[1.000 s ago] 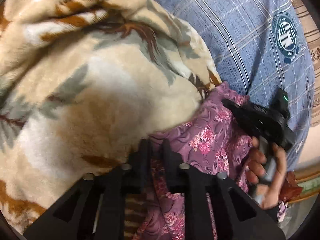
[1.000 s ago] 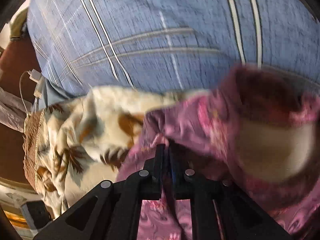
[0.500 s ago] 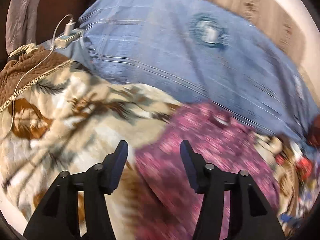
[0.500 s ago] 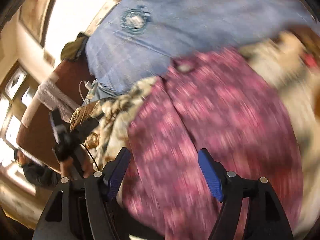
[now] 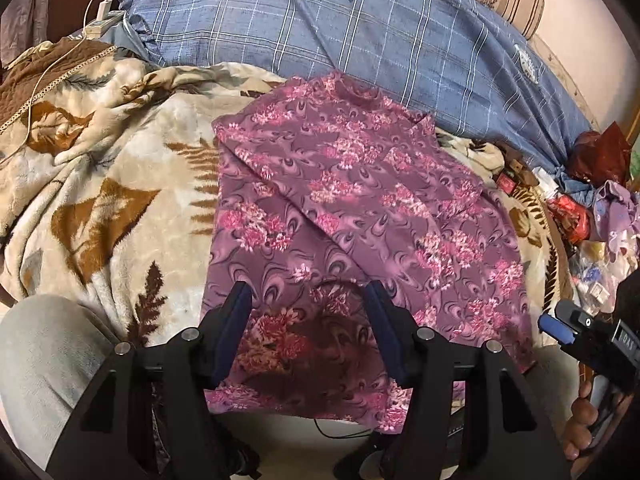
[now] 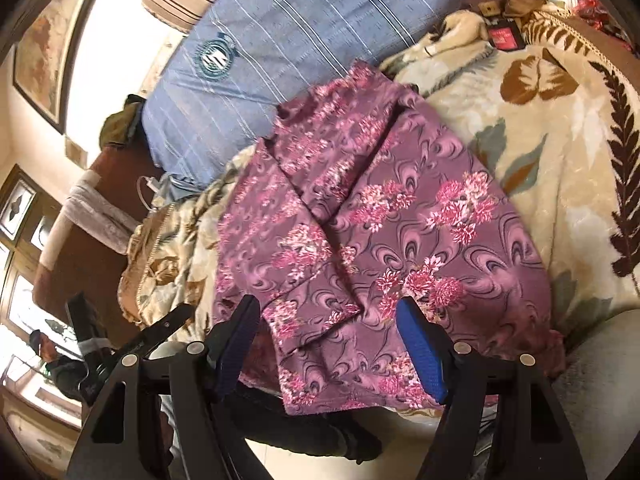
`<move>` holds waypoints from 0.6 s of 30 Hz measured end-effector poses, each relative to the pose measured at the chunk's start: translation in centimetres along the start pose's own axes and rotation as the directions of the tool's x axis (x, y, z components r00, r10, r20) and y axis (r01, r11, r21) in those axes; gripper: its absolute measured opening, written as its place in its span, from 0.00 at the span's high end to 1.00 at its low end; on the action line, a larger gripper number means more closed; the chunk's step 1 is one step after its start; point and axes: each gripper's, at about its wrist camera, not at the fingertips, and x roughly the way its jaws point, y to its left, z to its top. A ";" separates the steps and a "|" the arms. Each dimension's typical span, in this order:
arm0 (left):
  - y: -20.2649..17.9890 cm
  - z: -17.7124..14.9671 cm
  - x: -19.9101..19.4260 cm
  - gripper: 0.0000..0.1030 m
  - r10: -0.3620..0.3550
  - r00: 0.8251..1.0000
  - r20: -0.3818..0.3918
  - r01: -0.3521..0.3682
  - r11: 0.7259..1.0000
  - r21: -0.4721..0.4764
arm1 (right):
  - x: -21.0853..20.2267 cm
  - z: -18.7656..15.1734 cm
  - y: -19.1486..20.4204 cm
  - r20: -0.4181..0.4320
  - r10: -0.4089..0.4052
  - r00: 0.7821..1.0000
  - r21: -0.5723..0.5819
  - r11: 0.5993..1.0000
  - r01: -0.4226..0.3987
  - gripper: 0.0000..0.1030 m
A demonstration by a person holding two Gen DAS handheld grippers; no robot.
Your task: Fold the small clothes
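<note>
A purple garment with pink flowers [image 5: 352, 208] lies spread on a beige leaf-print blanket [image 5: 100, 200], its sides folded inward; it also shows in the right wrist view [image 6: 380, 216]. My left gripper [image 5: 306, 300] is open and empty, held above the garment's near hem. My right gripper [image 6: 328, 316] is open and empty, also above the near hem. The right gripper's tip shows at the right edge of the left wrist view [image 5: 560, 324]. The left gripper shows at the left of the right wrist view [image 6: 160, 328].
A blue plaid pillow [image 5: 360, 40] lies behind the garment. A white charger and cable [image 5: 98, 20] lie at the back left. A heap of small items and clothes [image 5: 580, 216] sits at the right. My grey-clad knee [image 5: 48, 360] is at the near left.
Both grippers let go of the garment, opened and pulled back toward me. The garment now lies flat on the blanket with its sides folded in.
</note>
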 end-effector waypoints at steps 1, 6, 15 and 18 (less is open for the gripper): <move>0.2 0.5 -0.4 0.44 -0.005 1.000 0.010 0.005 1.000 -0.010 | -0.5 0.1 0.0 0.009 0.004 1.000 -0.008 1.000 -0.004 0.30; 1.0 3.9 -1.5 0.44 -0.032 0.998 0.053 0.034 0.999 -0.039 | -1.8 2.8 1.3 0.040 0.074 0.996 -0.040 0.997 -0.072 0.29; 1.2 14.0 2.6 0.40 -0.148 0.986 0.071 0.149 0.989 -0.019 | 1.6 13.1 2.6 -0.013 0.098 0.995 -0.109 0.989 -0.099 0.29; 1.6 17.4 7.1 0.40 -0.140 0.990 0.025 0.140 0.990 -0.021 | 4.4 16.7 2.6 -0.048 0.092 0.995 -0.111 0.989 -0.097 0.29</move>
